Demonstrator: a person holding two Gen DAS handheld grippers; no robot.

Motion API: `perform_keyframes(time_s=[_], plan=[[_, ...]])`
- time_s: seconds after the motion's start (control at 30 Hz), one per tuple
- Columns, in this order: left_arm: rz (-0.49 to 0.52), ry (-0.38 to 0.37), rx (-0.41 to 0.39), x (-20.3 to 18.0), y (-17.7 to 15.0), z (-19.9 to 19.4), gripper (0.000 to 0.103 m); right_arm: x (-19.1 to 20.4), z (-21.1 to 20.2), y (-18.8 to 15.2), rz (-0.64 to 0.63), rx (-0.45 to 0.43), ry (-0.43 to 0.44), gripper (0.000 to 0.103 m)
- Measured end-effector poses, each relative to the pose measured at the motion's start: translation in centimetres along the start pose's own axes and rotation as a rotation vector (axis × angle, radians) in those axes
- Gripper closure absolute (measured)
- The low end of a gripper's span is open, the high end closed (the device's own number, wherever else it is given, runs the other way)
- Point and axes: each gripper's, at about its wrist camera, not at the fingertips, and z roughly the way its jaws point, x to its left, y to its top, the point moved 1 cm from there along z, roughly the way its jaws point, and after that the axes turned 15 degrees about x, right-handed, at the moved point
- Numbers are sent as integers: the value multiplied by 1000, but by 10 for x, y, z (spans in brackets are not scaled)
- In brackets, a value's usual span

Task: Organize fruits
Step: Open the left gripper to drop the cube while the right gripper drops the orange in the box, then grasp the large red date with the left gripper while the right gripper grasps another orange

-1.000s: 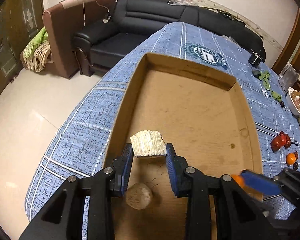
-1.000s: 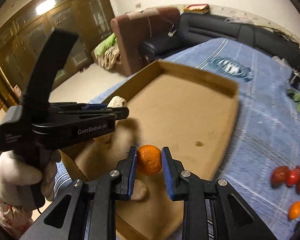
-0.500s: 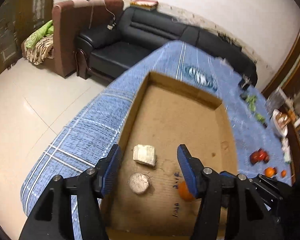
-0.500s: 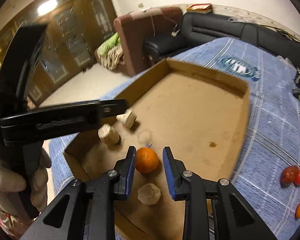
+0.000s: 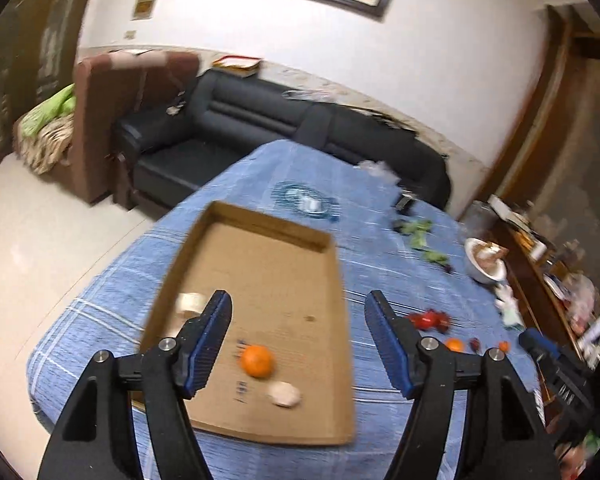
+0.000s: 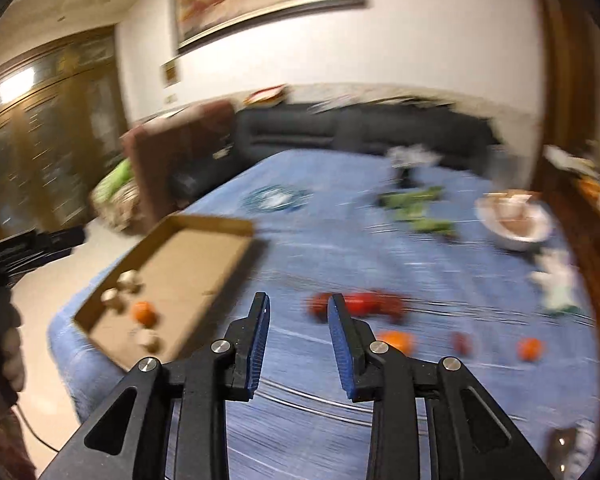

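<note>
A shallow cardboard box (image 5: 332, 380) lies on the blue plaid tablecloth and also shows in the right wrist view (image 6: 204, 256). In it lie an orange (image 5: 257, 361), also visible from the right (image 6: 145, 312), and pale beige pieces (image 5: 285, 394) (image 5: 190, 303). My left gripper (image 5: 298, 338) is open and empty, raised above the box. My right gripper (image 6: 298, 332) is open and empty, above the cloth right of the box. Red fruits (image 6: 360, 306), a small orange (image 6: 396, 340) and another (image 6: 530, 349) lie on the cloth beyond it.
A white bowl (image 6: 514, 222) and green leaves (image 6: 416, 210) lie at the far right of the table. A black sofa (image 5: 260, 128) and brown armchair (image 5: 112, 120) stand behind the table. A wooden cabinet (image 5: 548, 264) with clutter runs along the right.
My left gripper let go of the beige piece, opened wide and rose away. My right gripper released the orange into the box, opened, and swung right over the cloth.
</note>
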Motion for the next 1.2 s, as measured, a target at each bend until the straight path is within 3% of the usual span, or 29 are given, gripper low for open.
perform_keyframes(time_s=[0.07,0.1,0.13,0.2,0.3,0.4,0.57,0.67,0.8,0.83,1.03,1.2], plan=[[32,-33,0,-17,-4,-3,34,-31,-31,-11,37,-50,-104,62],[47,-43,2,-25,-7,-3,33,-40,-42,-16,43,-67,-139,49],[70,-53,8,-35,-10,-3,33,-50,-51,-21,43,-81,-171,28],[101,-62,20,-48,-14,0,31,-70,-57,-34,30,-64,-217,9],[136,-72,54,-65,-18,12,28,-99,-41,-51,74,55,-288,9],[155,-81,106,-78,-19,33,28,-120,-23,-63,139,132,-246,10],[183,-95,216,-101,-17,81,28,-125,1,-60,182,135,-147,11],[212,-92,262,-115,-18,106,28,-130,12,-51,207,118,-137,14],[248,-72,305,-129,-15,140,28,-174,34,-43,309,155,-203,51],[251,-66,324,-132,-13,152,28,-185,41,-42,343,167,-204,55],[271,-3,372,-144,-3,205,28,-228,66,-35,455,154,-218,55],[296,25,358,-154,1,221,28,-246,81,-37,508,150,-207,55]])
